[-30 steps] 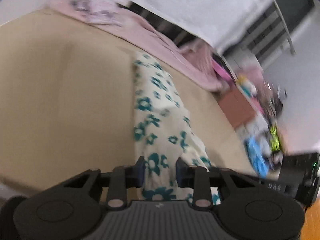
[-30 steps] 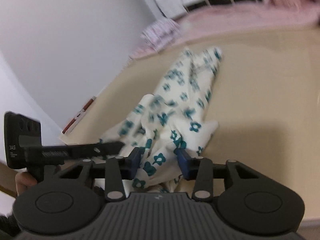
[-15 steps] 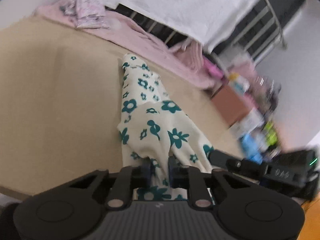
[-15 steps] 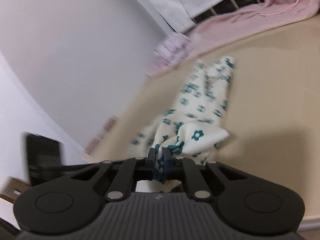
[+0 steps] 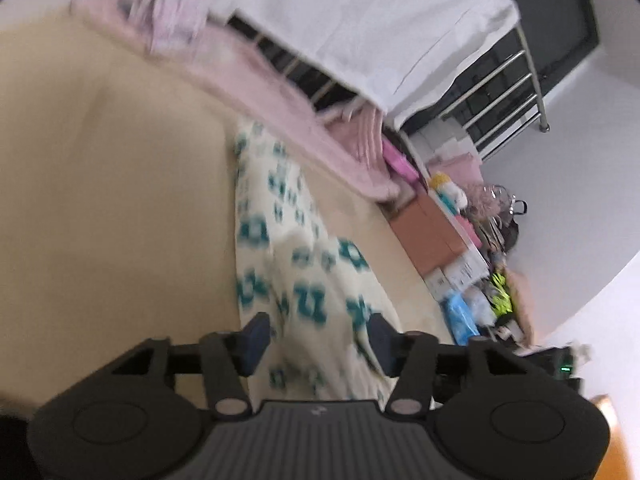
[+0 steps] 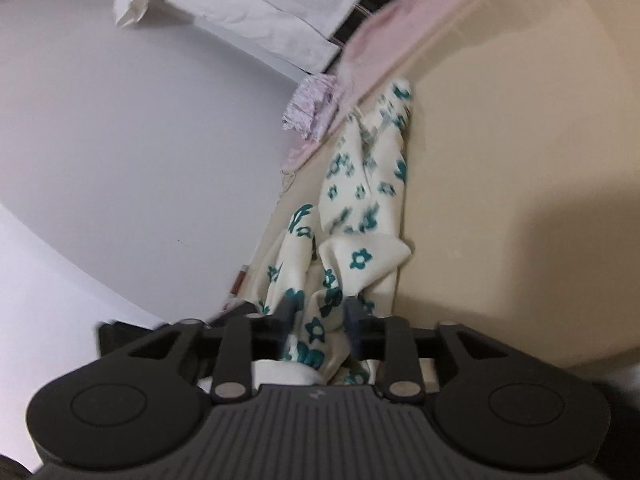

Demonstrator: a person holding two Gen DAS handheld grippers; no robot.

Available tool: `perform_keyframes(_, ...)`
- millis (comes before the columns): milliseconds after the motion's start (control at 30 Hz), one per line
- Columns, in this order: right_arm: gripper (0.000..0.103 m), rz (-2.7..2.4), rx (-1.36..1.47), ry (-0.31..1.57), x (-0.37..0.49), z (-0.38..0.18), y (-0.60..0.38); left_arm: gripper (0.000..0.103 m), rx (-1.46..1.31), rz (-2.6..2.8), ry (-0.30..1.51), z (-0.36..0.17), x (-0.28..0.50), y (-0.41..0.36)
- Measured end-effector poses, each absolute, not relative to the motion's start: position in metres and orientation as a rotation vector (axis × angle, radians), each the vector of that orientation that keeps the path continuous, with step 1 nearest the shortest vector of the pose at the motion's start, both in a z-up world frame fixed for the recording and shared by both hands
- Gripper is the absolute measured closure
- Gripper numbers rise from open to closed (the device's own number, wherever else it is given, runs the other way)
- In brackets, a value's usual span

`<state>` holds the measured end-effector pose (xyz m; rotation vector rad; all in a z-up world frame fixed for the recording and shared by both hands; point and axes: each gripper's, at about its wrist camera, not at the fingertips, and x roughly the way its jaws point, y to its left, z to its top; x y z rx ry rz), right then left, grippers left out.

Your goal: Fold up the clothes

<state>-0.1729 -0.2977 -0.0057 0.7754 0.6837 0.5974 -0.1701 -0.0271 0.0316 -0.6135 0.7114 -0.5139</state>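
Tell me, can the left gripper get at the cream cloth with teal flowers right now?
Probably yes. The left gripper stands open with the cream cloth with teal flowers lying right between its fingers on the tan surface, nothing in between.

Soft cloth on a matt surface, matt plastic tools.
Floral garment (image 5: 304, 280) soft printed cloth; beige tabletop (image 5: 112, 200) smooth, matt; pink blanket (image 5: 280, 96) fuzzy cloth; rack rails (image 5: 504, 92) shiny metal; left gripper (image 5: 318, 338) matt black plastic.
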Motion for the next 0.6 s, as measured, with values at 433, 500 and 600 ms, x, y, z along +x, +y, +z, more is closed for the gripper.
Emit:
perform_keyframes(433,0.09,0.597,0.762,0.691,-0.143,-0.006,-0.276,0.099,-0.578,-0.531,0.758,0.026,-0.15,-0.048)
perform_keyframes(500,0.09,0.616,0.8,0.676,-0.146,-0.009,-0.283,0.098,-0.54,-0.499,0.782,0.024,-0.148,-0.048)
perform_keyframes(600,0.087,0.516,0.698,0.728,-0.146,-0.019,-0.283,0.094,-0.49,-0.484,0.784,0.017,-0.147,-0.053)
